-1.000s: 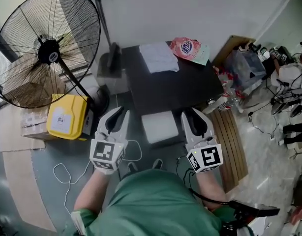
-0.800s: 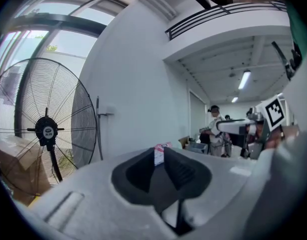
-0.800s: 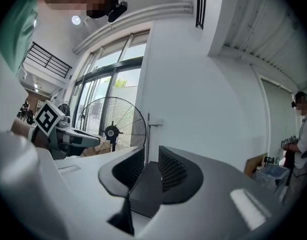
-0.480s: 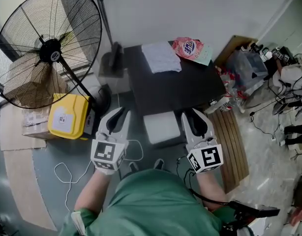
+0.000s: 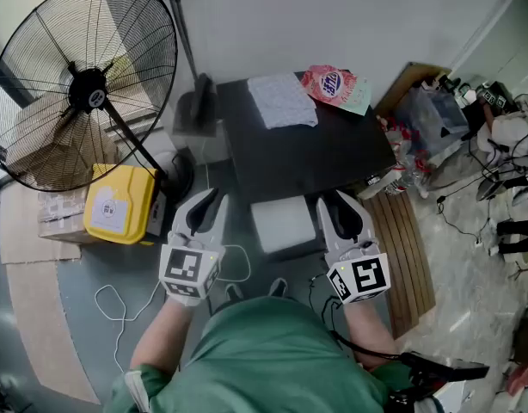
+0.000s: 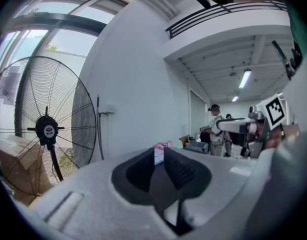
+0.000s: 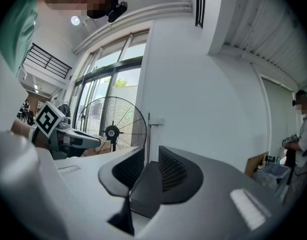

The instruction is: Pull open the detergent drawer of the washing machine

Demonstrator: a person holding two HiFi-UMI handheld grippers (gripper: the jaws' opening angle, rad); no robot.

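My left fingers [image 6: 182, 173] were pressed shut on nothing; my right fingers [image 7: 171, 173] stood a crack apart, also empty. Neither hand had moved in the last second, so the pull hadn't begun. The dark-topped washing machine [image 5: 324, 157] sat just ahead; I couldn't pick out its drawer. The pink packet [image 5: 328, 84] on top carried a blue logo I couldn't read.
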